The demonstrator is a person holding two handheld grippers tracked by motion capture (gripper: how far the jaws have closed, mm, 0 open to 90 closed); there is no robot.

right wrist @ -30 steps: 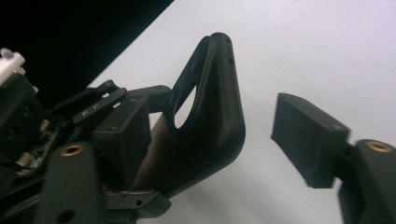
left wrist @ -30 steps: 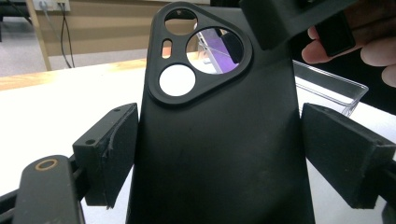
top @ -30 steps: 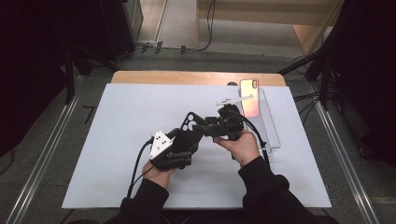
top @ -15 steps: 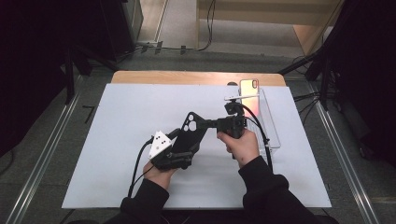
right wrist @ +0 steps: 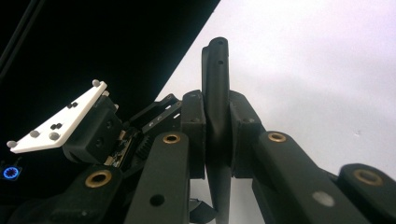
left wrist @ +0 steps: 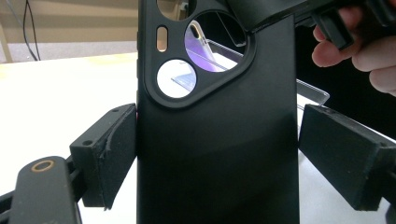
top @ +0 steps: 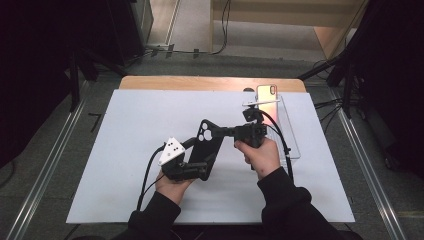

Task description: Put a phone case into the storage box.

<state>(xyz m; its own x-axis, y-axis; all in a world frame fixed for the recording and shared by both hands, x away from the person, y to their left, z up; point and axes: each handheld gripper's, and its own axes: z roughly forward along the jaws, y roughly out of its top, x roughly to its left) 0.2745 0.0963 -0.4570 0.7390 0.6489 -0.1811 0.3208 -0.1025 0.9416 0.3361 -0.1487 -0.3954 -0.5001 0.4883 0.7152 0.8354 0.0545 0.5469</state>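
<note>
From the high view we see the black phone case (top: 207, 144) held above the white mat (top: 125, 150), its long axis running from near the person's left hand up and slightly right, with the camera cutout at the far end. The left gripper (top: 192, 167) has the near end of the case between its jaws, while the right gripper (top: 220, 133) comes in from the right and meets the far end beside the cutout. In the left gripper view the case (left wrist: 217, 140) stands upright between our jaws, cutout on top; the left pad touches its edge, the right pad stands just clear, so we call this gripper released. In the right gripper view we see the case (right wrist: 217, 121) edge-on, pointing up, and the jaws, having just been closing, are clenched on its thin wall.
</note>
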